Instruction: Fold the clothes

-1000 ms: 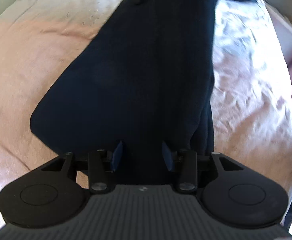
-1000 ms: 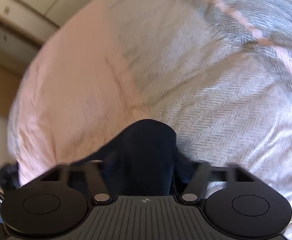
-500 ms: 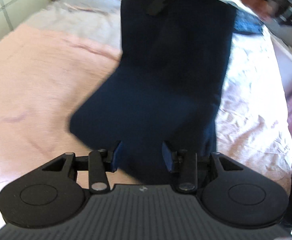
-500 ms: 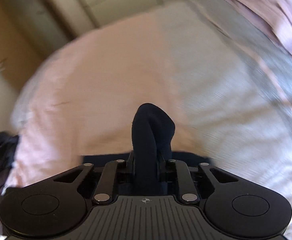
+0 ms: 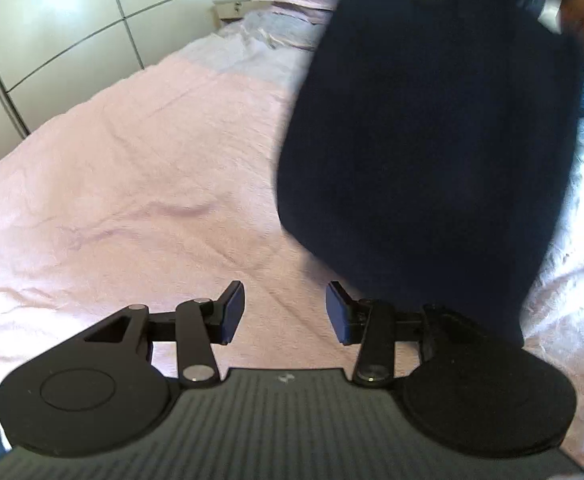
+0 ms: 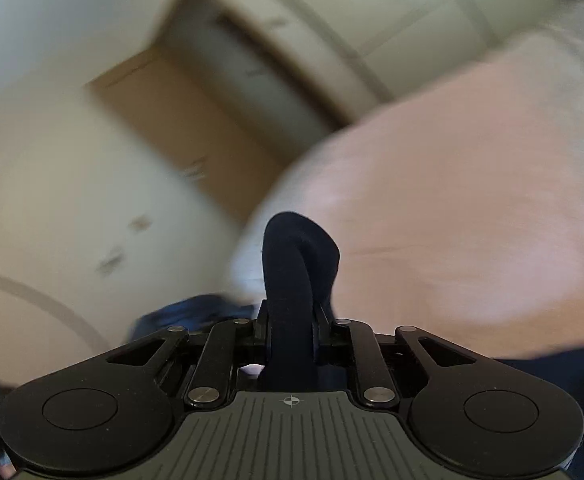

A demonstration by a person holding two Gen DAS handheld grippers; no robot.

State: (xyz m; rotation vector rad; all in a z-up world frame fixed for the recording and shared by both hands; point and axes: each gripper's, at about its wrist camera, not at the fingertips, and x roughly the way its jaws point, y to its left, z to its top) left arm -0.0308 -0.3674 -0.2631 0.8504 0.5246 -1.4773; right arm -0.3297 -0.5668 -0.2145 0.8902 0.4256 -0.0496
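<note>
1. Left wrist view: bed (image 5: 140,184) with pink cover; dark navy garment (image 5: 431,140) hangs above its right side, long axis running from the top edge down toward the camera, plain and unwrinkled.
2. Left gripper (image 5: 285,312): jaws apart, empty.
3. Right wrist view alone shows the right gripper (image 6: 290,334) clamped on a bunched garment fold.

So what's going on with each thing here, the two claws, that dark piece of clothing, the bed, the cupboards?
Left gripper: open, nothing between its pads.
Right gripper: jaws have just closed, pinched shut on a bunched edge of the dark garment.
Dark garment: lifted at one end, hanging down to the bed, not folded yet.
Pink bedspread: spread out, wrinkled.
Wardrobe doors: closed.
</note>
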